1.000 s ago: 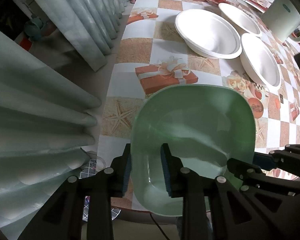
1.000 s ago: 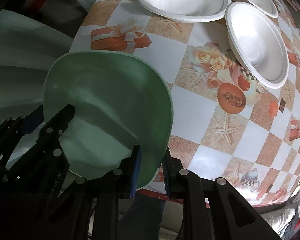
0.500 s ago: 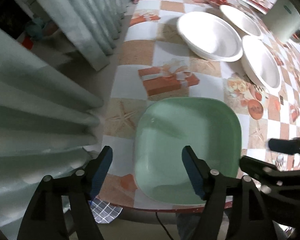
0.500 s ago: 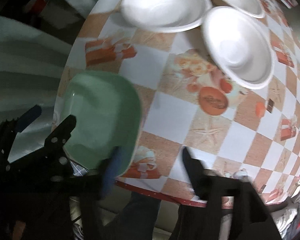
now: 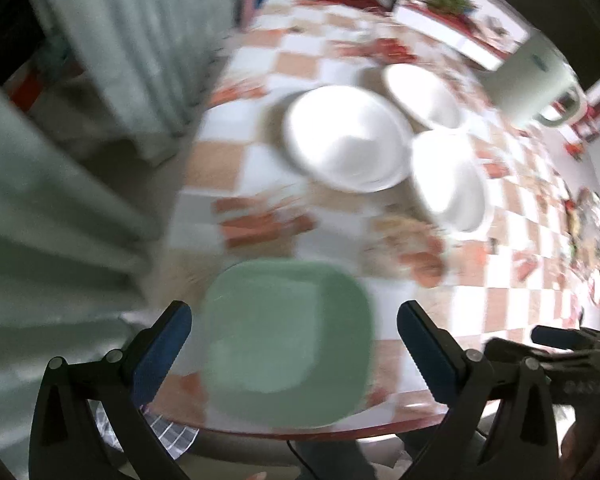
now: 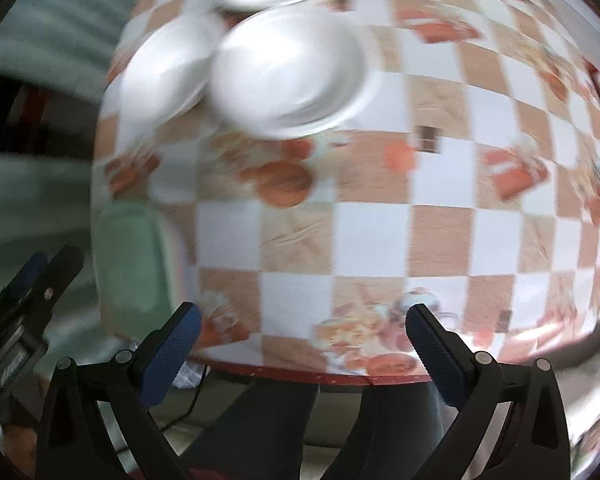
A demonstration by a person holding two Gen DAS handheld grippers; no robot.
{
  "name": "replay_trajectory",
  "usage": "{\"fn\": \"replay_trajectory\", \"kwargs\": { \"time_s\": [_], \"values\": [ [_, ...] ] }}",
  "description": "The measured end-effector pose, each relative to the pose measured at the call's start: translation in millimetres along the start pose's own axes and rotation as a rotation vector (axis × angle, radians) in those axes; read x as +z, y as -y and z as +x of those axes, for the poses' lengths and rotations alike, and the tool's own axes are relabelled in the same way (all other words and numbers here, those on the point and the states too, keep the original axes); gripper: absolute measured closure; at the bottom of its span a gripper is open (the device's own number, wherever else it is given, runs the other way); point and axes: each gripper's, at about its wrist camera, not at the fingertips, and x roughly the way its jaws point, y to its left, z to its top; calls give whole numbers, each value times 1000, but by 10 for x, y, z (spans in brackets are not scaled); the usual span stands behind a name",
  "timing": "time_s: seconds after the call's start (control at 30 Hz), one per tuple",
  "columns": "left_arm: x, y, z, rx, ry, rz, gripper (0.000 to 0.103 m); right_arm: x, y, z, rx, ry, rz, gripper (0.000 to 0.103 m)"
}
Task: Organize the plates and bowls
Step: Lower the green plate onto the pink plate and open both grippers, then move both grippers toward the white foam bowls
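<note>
A square green plate [image 5: 286,344] lies flat at the table's near left corner; it also shows at the left of the right wrist view [image 6: 134,268]. My left gripper [image 5: 294,344] is open and empty, its fingers wide on either side of the plate and above it. My right gripper [image 6: 300,344] is open and empty over the table's front edge, to the right of the plate. Three white bowls [image 5: 344,140] [image 5: 422,94] [image 5: 448,182] sit further back; two show clearly in the right wrist view [image 6: 288,76] [image 6: 160,76]. Both views are motion-blurred.
The checkered tablecloth [image 6: 376,232] covers the table. A pale curtain [image 5: 60,184] hangs at the left. A white jug [image 5: 534,80] and a flat box [image 5: 460,20] stand at the far right. My left gripper [image 6: 28,296] shows at the right view's left edge.
Both grippers let go of the green plate, opened wide and pulled back. The plate now rests on the table. The right gripper has swung to the right.
</note>
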Motion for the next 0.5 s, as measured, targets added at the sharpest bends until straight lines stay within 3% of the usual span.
{"fn": "replay_trajectory", "kwargs": {
  "time_s": [0.17,0.33,0.43,0.47,0.5],
  "values": [
    [243,456,9,-79,-27,33,0,83,297,-118,-10,35,55,0],
    [400,739,122,-48,-36,17,0,317,554,-137,-36,47,71,0],
    [473,857,254,8,-58,9,0,493,659,-101,-44,40,62,0],
    [479,880,298,-42,-131,45,0,578,691,-87,-44,39,58,0],
    [492,904,345,-36,-142,29,0,640,718,-75,-43,40,54,0]
  ]
}}
